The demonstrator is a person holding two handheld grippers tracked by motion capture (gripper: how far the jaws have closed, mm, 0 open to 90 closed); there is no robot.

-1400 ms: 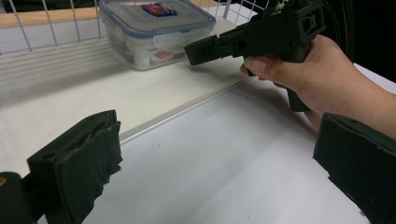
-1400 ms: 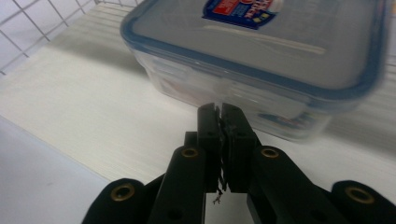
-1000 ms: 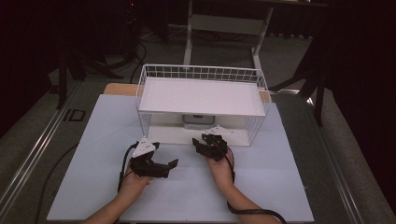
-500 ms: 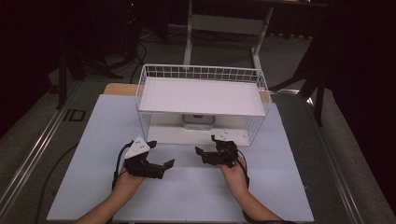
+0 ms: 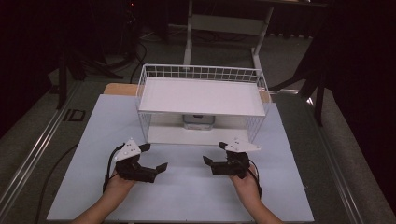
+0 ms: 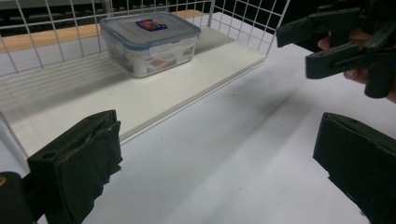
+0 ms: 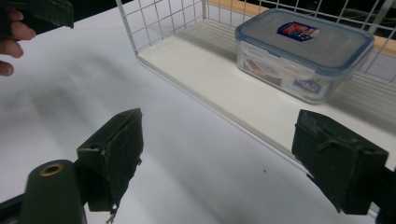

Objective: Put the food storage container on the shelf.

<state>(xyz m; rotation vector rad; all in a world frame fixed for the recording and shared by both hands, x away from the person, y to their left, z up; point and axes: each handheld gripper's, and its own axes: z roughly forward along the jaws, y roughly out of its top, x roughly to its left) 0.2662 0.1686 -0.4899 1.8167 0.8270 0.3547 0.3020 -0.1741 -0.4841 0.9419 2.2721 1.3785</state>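
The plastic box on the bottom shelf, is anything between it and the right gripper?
No. In the right gripper view, between the open right gripper and the plastic box lie bare white table and the shelf board.

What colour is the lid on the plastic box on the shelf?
The lid is see-through grey with a blue rim and a small blue-and-red sticker. The right gripper view shows it best.

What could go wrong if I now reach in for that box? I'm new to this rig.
The food container sits deep on the wire rack's lower shelf, so either open gripper could snag the upper shelf or side mesh. Its smooth, wide lid may slip between the pads.
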